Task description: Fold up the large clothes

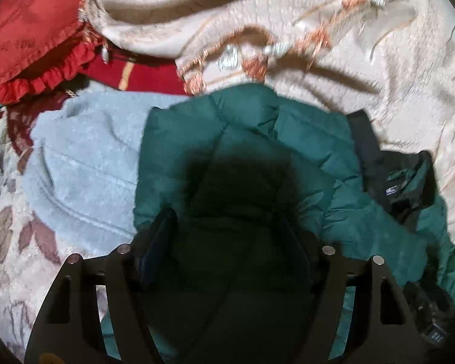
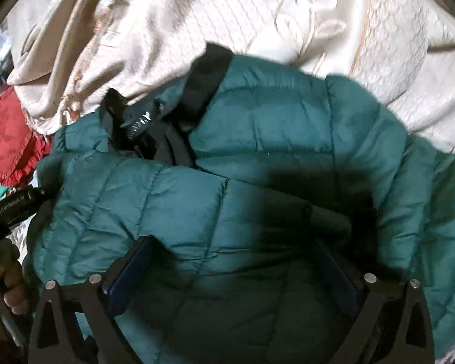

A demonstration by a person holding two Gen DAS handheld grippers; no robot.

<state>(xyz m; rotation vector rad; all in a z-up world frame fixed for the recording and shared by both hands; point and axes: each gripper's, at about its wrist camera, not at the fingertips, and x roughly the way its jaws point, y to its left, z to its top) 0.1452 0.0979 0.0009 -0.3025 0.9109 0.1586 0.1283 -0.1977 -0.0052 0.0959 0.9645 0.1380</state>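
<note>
Jacket: green quilted puffer, lying bunched on the cream bedspread. Its black lining and collar are turned out near the top. A grey fleece lies just beside it on your left, touching its edge. A red pillow sits further off at the far left.

Left gripper: fingers spread wide and low over the jacket's near panel. Padding fills the gap between them, but they are not pinched on it. Deep shadow hides the contact, so you cannot tell whether the pads press the fabric or hang just above it.

Right gripper: also spread wide, fingers either side of a quilted panel, nothing clenched. In the right wrist view your left hand shows on its tool at the left edge, near the jacket.

Step, as judged: early in the fold. The jacket is still lumpy and not squared; one layer seems already laid over, though the blur leaves that uncertain. You look to be pressing down or choosing a grip.

Next move calls for:
- Close each claw on a real edge or seam, not a mound of padding, which will slip.
- Tuck the black collar in first.
- Keep the fleece out of the left grip.
- Lift both sides level, then press out trapped air.
</note>
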